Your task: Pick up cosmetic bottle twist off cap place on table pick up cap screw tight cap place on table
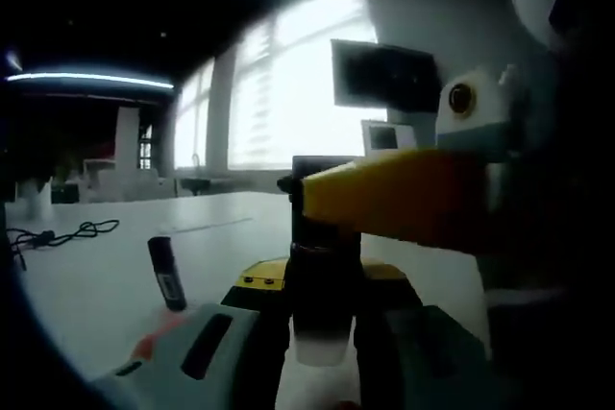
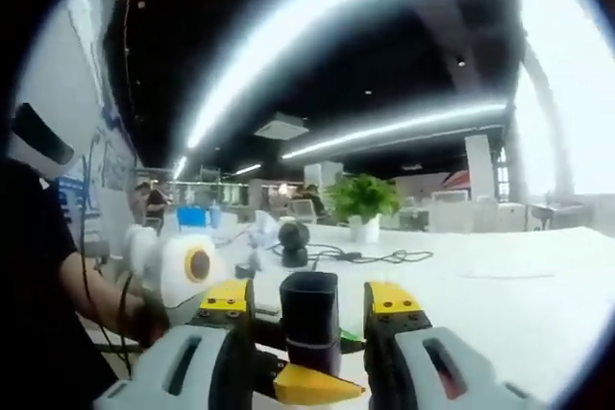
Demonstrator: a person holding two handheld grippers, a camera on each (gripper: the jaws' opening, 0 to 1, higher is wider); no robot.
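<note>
1. White tabletop [image 1: 86, 295] spans a bright, windowed office.
2. My left gripper [image 1: 322, 309] clamps the cosmetic bottle's [image 1: 325, 328] body, raised above it.
3. My right gripper [image 2: 309, 319] clenches the dark cap [image 2: 309, 319].
4. I'd twist squarely, bottle steady.

Open room: bare white counter [image 1: 86, 285] stretching left of the left tool [image 1: 322, 319].
Obstacles: small upright black tube [image 1: 166, 274] and black cable [image 1: 60, 234] there; right tool [image 1: 404, 201] crossing close ahead.
</note>
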